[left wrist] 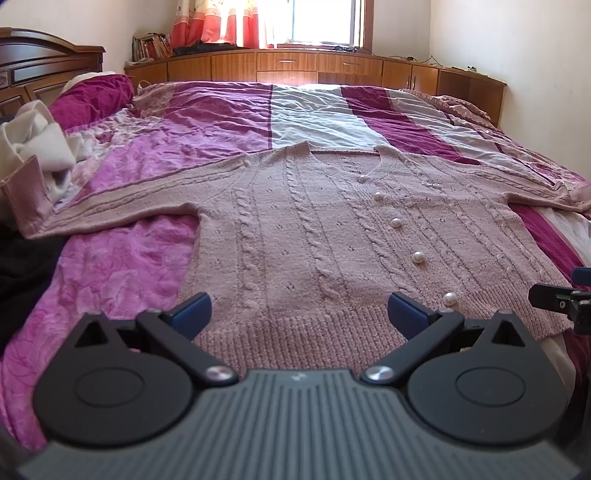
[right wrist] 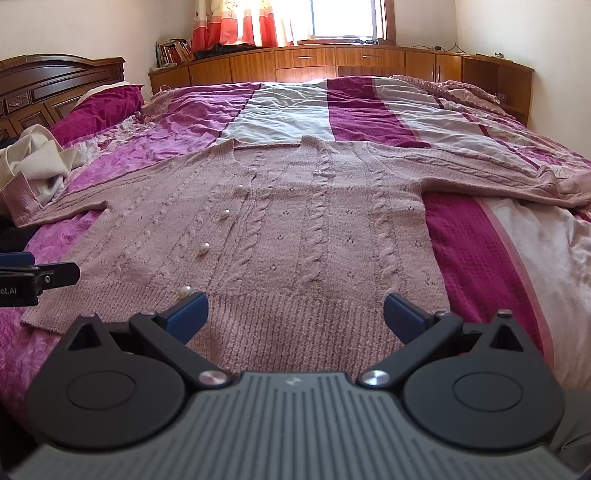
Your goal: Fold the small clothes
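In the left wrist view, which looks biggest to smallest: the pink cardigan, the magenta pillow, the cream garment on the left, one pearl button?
1. Pink cardigan, by far.
2 and 3. Magenta pillow and cream garment look alike; the garment lies nearer the camera and is cut off, so I won't rank them.
4. Pearl button.

bright daylight from the blown-out window washes the bed; fisheye edges bend, corners darken.

One pink cardigan with five pearl buttons; two hand-held grippers.
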Action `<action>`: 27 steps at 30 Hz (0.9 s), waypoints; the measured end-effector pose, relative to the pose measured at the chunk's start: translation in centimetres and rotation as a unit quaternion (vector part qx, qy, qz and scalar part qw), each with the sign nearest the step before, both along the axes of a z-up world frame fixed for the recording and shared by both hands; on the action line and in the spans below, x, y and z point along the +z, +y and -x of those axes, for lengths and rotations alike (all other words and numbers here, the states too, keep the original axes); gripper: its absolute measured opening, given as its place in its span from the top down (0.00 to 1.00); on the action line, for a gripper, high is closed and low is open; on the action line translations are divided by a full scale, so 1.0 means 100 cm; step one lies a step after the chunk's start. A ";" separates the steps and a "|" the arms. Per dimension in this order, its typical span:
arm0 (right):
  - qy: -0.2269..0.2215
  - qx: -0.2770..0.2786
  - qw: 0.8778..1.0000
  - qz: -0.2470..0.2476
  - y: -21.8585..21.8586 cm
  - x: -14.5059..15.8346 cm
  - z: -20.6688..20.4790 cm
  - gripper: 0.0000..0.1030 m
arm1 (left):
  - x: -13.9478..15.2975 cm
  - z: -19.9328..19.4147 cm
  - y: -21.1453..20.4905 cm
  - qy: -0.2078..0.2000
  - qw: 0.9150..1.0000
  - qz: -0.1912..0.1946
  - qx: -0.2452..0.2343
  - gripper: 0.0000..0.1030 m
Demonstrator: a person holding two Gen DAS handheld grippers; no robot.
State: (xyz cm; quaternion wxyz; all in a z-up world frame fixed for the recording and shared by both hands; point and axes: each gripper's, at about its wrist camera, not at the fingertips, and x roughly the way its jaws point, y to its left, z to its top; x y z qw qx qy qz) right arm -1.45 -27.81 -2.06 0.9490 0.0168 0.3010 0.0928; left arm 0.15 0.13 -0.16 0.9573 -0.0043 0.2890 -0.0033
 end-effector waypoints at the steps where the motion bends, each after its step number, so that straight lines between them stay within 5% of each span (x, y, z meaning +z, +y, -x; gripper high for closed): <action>1: 0.000 0.000 1.000 0.001 0.000 0.000 0.000 0.00 | 0.000 0.000 0.000 0.000 1.000 0.000 0.000 0.00; 27: -0.001 0.001 1.000 0.002 0.000 0.001 0.001 0.00 | 0.000 -0.001 -0.002 0.005 1.000 -0.001 -0.002 0.00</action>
